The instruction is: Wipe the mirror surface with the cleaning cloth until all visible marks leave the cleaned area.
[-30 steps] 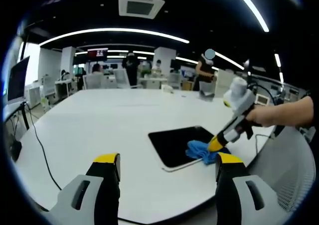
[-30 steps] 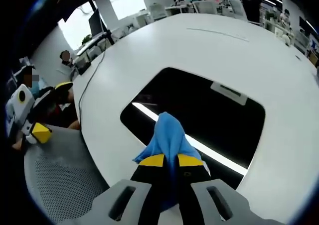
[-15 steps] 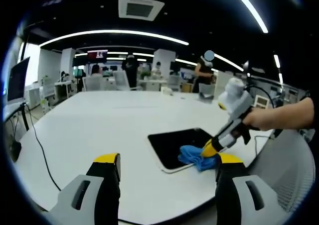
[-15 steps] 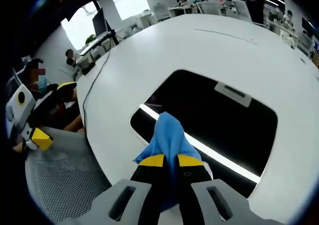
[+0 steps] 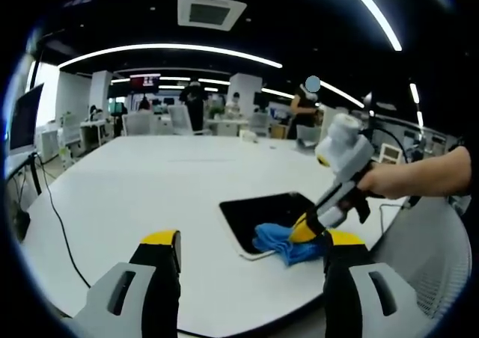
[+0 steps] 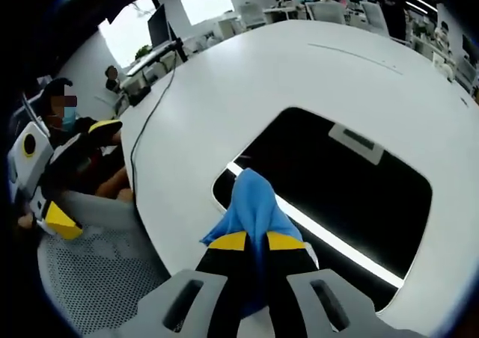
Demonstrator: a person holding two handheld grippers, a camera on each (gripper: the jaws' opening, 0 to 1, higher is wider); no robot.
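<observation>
The mirror (image 6: 337, 196) lies flat on the white tabletop (image 6: 284, 76), a dark rounded slab that reflects a ceiling light strip and a vent. No marks can be made out on its glass at this size, so how much wiping is left cannot be judged. The cleaning cloth (image 6: 253, 207), blue and bunched, sits on the mirror's near corner, at the edge closest to the tabletop's rim. The right gripper (image 6: 256, 241) has its fingers closed tight on the cloth and presses it down there; in the left gripper view it slants down onto the same corner (image 5: 305, 229), held by a person's hand (image 5: 389, 179).

The left gripper (image 5: 251, 248) hangs well apart from the mirror, above the tabletop's near rim, its fingers set wide with nothing between them.

The risk is at that corner. With the cloth so close to the mirror's edge, a stroke toward the rim could carry it off the glass. Nothing steadies the mirror, so a hard push could slide it. The bunched cloth touches little glass, which could leave streaks.
</observation>
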